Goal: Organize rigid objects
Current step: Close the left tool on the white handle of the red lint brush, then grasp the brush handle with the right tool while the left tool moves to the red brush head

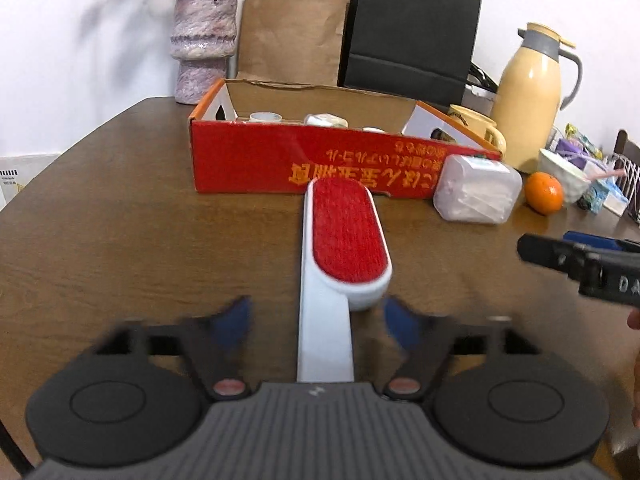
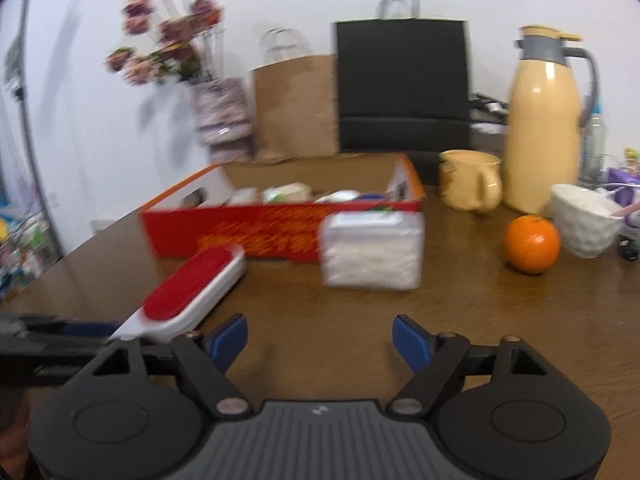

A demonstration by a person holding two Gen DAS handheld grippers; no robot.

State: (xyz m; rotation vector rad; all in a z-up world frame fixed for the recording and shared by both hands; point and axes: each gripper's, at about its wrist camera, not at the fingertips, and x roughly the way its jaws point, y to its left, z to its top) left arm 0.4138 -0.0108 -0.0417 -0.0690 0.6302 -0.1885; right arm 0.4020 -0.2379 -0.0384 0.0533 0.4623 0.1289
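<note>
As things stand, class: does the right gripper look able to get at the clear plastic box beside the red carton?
Probably yes. The right gripper is open and holds nothing, and only bare table lies between its fingers and the clear plastic box. The lint brush lies off to the left, clear of that path.

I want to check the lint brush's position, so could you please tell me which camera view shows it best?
The left wrist view: the lint brush lies centred and full length on the table, its white handle running back between the open left tongs. The right wrist view shows it blurred, off to the left, its handle end partly hidden.
</note>
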